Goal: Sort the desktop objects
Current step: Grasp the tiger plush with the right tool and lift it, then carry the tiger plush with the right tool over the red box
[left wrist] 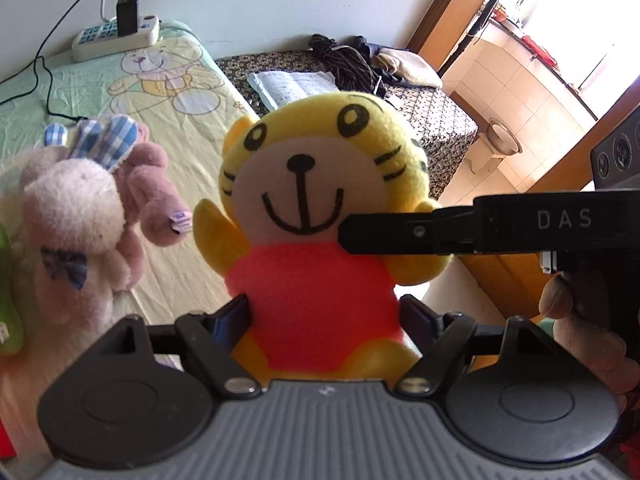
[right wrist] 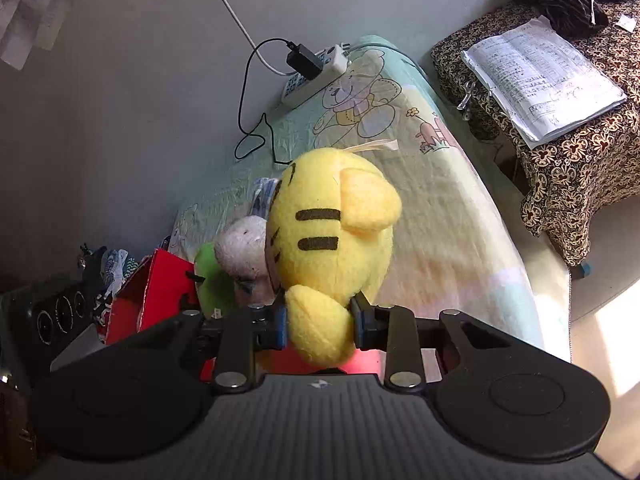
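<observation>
Both jaws tight around tiger plush point(left wrist: 316, 216), body and arm.

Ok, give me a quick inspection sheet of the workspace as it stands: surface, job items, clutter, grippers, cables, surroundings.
Surface: pastel bear-print cloth, covering the desk.
Job's things: yellow plush tiger in a red shirt, held up facing the left camera; pink and cream plush rabbits to its left; green plush toy beside a red box.
Clutter: open printed booklet and dark clothing on the floral-covered stand.
Grippers: left gripper shut on the tiger's body; right gripper shut on its arm.
Cables: black charger lead from the white power strip.
Surroundings: grey wall, wooden door frame, tiled room beyond.
</observation>
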The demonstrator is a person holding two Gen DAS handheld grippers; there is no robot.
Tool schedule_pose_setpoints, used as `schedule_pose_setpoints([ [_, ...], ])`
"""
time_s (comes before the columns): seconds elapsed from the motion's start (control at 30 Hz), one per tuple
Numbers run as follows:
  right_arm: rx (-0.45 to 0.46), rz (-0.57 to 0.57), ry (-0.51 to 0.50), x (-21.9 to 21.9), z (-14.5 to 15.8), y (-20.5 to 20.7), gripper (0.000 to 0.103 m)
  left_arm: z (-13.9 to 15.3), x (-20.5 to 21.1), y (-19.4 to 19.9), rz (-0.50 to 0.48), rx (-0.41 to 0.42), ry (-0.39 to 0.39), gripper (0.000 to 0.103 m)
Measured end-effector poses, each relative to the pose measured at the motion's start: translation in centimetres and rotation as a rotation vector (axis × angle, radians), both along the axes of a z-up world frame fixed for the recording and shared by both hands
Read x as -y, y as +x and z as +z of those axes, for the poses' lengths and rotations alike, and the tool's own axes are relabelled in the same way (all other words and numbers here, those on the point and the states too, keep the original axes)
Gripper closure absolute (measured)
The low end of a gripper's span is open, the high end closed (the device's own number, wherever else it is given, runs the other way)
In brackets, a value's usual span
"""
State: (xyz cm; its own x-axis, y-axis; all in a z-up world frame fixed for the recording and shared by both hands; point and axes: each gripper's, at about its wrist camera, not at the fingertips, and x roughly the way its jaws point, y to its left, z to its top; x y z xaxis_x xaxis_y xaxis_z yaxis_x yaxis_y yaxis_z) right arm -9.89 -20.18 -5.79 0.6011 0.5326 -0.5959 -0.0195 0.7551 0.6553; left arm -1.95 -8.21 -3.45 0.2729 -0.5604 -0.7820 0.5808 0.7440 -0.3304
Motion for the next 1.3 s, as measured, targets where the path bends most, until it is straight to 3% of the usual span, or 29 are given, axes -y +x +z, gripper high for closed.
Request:
schedule_pose_setpoints([
  [0.37,0.168,0.093,-0.003,-10.7,6.4,-1.0,0.072,6.4,-12.4,-2.9,0.091,0.154,-0.085,0.023],
  [0.63,0.234,0.159,-0.01,-20.3,8.9,0.9,0.072,9.0,-23.0,-2.5,0.183,0.225,-0.118,0.023],
  [0.83,0.231,0.176,-0.047,-26.4,8.9,2.9,0.072,8.6,-28.6,-0.8,0.221,0.238,-0.102,0.023],
  [1.03,0.173,0.192,-0.139,-30.5,8.0,4.5,0.072,6.3,-31.6,1.4,0.233,0.185,-0.094,0.023],
  [1.3,0.059,0.255,-0.369,-35.0,7.0,7.0,0.072,3.1,-32.6,4.2,0.227,0.066,-0.128,0.022],
])
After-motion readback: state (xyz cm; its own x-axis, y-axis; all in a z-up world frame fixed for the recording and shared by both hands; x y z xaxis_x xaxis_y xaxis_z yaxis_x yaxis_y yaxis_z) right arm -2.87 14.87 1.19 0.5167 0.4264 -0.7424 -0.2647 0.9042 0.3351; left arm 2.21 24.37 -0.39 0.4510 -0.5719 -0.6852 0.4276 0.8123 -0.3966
